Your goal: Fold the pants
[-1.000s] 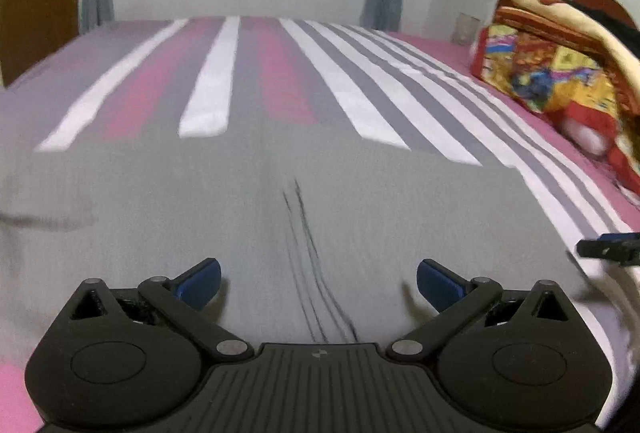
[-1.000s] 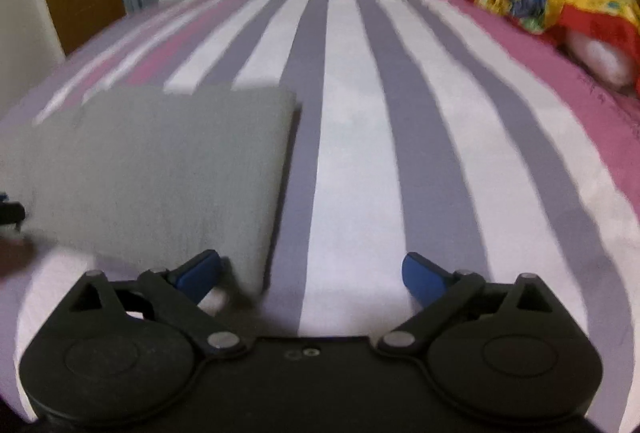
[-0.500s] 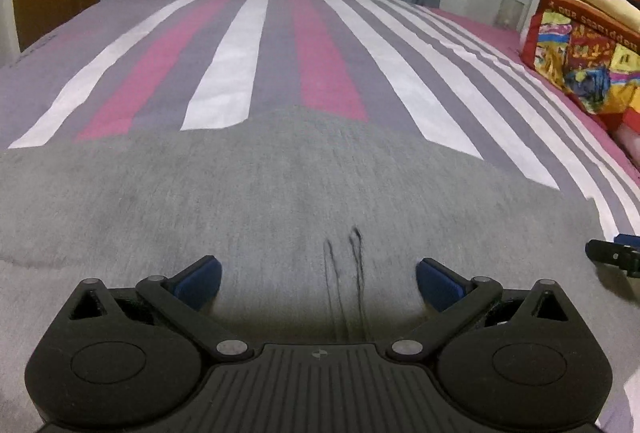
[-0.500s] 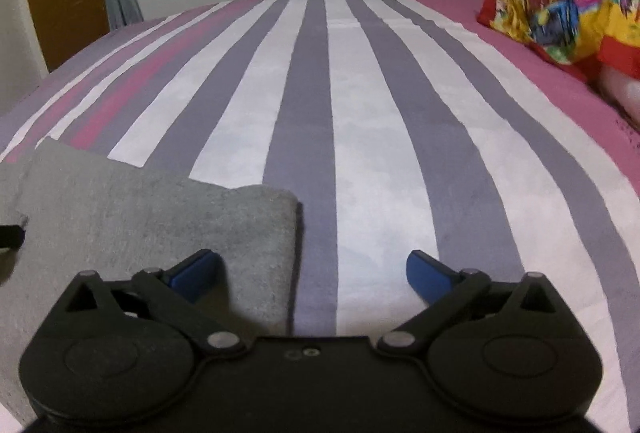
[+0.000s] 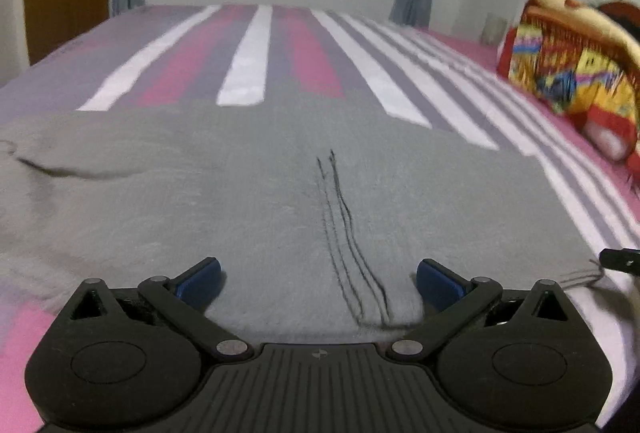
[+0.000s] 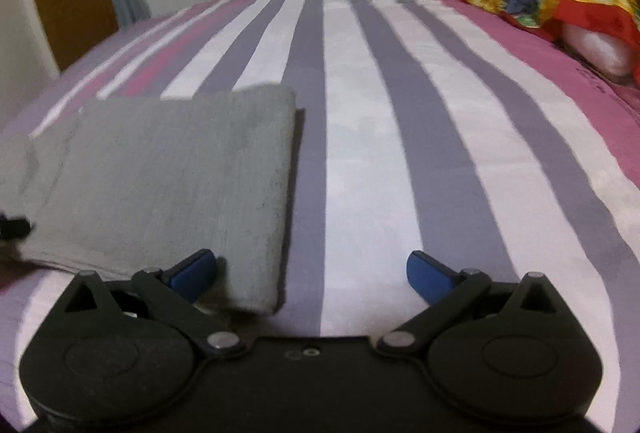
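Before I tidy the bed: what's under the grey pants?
The grey pants lie flat on the striped bedsheet, which shows all around them. Anything beneath the fabric is covered.

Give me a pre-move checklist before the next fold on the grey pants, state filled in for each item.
1. Left gripper open, nothing held: ok.
2. Right gripper open, nothing held: ok.
3. Grey pants lying on the striped bed sheet: ok.
4. Cloth smooth: not ok, a crease crosses the far left part.
5. Right gripper lined up on the pants' edge: ok, the edge runs between its fingers.
6. Layers squared up underneath: cannot tell.
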Motion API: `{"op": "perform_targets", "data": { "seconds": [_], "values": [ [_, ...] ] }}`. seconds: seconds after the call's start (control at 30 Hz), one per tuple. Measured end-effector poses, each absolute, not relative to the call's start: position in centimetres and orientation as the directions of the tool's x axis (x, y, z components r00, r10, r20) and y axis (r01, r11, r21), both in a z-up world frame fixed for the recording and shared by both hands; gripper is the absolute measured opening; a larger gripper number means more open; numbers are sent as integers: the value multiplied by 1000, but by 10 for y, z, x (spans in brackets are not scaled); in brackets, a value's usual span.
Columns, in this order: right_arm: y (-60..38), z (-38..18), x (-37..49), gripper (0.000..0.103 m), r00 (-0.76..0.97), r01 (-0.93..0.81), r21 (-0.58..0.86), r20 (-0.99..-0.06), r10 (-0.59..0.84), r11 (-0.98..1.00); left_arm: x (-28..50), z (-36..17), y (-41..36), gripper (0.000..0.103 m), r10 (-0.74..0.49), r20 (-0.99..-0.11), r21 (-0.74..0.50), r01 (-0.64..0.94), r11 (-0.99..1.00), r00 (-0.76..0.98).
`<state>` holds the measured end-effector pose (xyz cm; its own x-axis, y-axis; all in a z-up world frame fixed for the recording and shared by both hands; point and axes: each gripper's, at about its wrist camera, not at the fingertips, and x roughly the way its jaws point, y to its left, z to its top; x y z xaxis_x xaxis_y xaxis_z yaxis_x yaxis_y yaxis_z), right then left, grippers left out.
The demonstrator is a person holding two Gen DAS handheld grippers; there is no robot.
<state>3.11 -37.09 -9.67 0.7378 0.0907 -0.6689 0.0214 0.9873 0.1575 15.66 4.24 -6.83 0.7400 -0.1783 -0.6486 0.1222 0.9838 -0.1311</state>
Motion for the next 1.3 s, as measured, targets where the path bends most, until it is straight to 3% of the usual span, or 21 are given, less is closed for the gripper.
{"op": "perform_targets", "data": {
  "seconds": [0.1, 0.13, 0.2, 0.23, 0.33, 0.47, 0.8, 0.87, 0.97, 1.13, 1.3],
  "values": [
    [-365, -87, 11, 102, 789, -31, 180, -600, 134, 983, 145, -72, 51, 103, -169, -650, -112, 126, 986, 741],
    [-358, -91, 8, 102, 780, -47, 155, -612, 133, 987, 143, -73, 55, 103, -177, -651, -117, 132, 984, 738],
    [-347, -112, 21, 102, 682, -42, 67, -727, 78, 997, 141, -71, 57, 103, -174, -645, -119, 126, 985, 744],
    [-344, -113, 22, 102, 688, -42, 47, -723, 63, 998, 138, -69, 57, 103, -170, -641, -113, 127, 985, 748],
    [-343, -98, 17, 102, 733, -54, 122, -669, 122, 991, 130, -66, 60, 103, -153, -632, -78, 135, 988, 760],
    [-338, -96, 15, 102, 751, -39, 80, -656, 82, 996, 121, -61, 73, 103, -119, -621, -42, 119, 992, 775],
    [-365, -87, 7, 102, 831, 66, 136, -556, 21, 988, 112, -88, 154, 103, -19, -660, -86, -50, 995, 751],
    [-372, -84, 10, 102, 841, 90, 139, -541, 0, 986, 111, -97, 174, 103, -31, -658, -147, -87, 985, 752],
    [-379, -83, 11, 102, 851, 114, 143, -525, -22, 983, 112, -106, 215, 103, -101, -601, -336, -136, 932, 793],
    [-389, -83, 14, 102, 848, 136, 144, -529, -40, 980, 136, -137, 288, 103, -266, -403, -746, -146, 650, 876],
    [-396, -84, 12, 102, 844, 156, 165, -535, -44, 974, 179, -155, 317, 103, -314, -314, -852, -120, 509, 896]
  ]
}}
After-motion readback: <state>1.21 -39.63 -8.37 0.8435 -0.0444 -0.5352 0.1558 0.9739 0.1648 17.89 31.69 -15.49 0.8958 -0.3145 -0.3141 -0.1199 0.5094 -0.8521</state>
